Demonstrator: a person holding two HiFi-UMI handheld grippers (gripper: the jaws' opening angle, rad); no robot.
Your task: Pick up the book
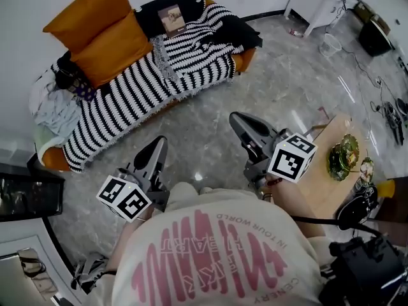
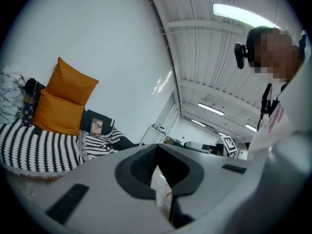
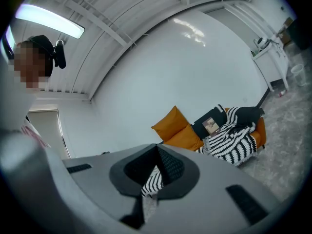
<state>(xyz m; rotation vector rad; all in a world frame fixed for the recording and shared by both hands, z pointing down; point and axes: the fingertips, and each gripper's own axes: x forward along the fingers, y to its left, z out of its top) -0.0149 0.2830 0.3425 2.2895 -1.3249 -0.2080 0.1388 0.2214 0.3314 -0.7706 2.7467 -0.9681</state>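
Note:
The book (image 1: pixel 171 19) has a brownish cover and leans upright against a black cushion (image 1: pixel 153 14) at the back of the sofa (image 1: pixel 245 59); it is also in the left gripper view (image 2: pixel 96 126) and the right gripper view (image 3: pixel 211 125). A black-and-white striped blanket (image 1: pixel 140 85) covers the seat. My left gripper (image 1: pixel 157 146) and right gripper (image 1: pixel 237 121) hang over the marble floor, well short of the sofa, both pointing toward it. The jaws of each meet with nothing between them, as seen on the left gripper (image 2: pixel 157 165) and the right gripper (image 3: pixel 157 165).
Two orange cushions (image 1: pixel 105 34) lean at the sofa's back left, with a heap of clothes (image 1: pixel 51 107) at its end. A wooden side table (image 1: pixel 328 183) with a green dish (image 1: pixel 343 157) stands to the right. A white desk (image 1: pixel 317 2) and bin (image 1: pixel 330 43) sit far right.

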